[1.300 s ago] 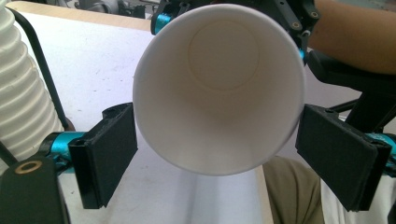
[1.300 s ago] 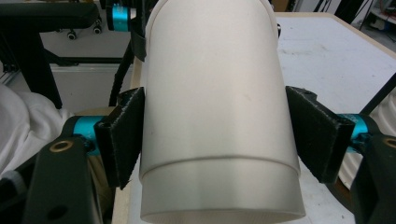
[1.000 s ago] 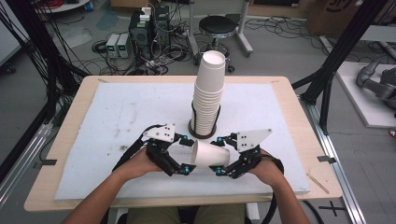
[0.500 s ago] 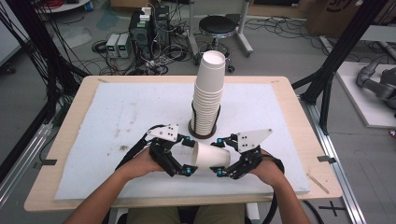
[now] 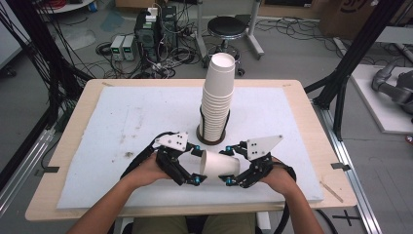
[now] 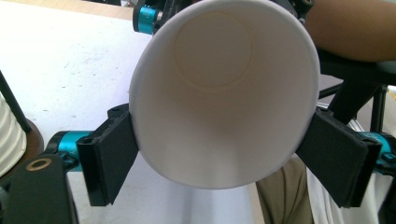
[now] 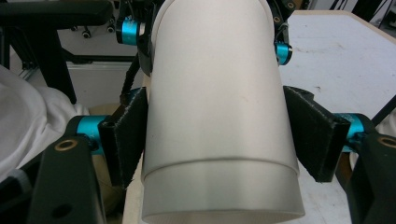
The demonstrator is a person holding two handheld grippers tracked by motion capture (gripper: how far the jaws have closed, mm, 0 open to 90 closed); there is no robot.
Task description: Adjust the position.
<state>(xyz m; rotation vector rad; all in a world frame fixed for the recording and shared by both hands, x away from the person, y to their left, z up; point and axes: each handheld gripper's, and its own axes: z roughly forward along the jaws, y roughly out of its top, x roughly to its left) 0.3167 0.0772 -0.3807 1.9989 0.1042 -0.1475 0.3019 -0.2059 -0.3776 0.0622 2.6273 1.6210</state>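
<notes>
a white paper cup [image 5: 220, 165] lies on its side in the air just above the white padded sheet [image 5: 122, 122] that covers the wooden tabletop [image 5: 78, 102], held level between the two tongs near the person's edge. its wide mouth faces the left tongs [image 5: 194, 165] and its narrow base end faces the right tongs [image 5: 228, 165]. in the left gripper view the cup's open rim sits between the black foam pads [image 6: 114, 154], which have just been closing and now press on it from both sides, so the left tongs grip the cup at the mouth. in the right gripper view the pads [image 7: 128, 135] bear on the cup's wall on either side, just ahead of a stepped ring, so the right tongs also clamp the cup. it may be two nested cups; i cannot tell. just beyond the held cup, near the middle of the sheet, stands a tall stack of white paper cups [image 5: 217, 97], leaning slightly, in a round dark holder with black wire uprights [image 5: 210, 137]. the held cup is close to that holder but apart from it.
</notes>
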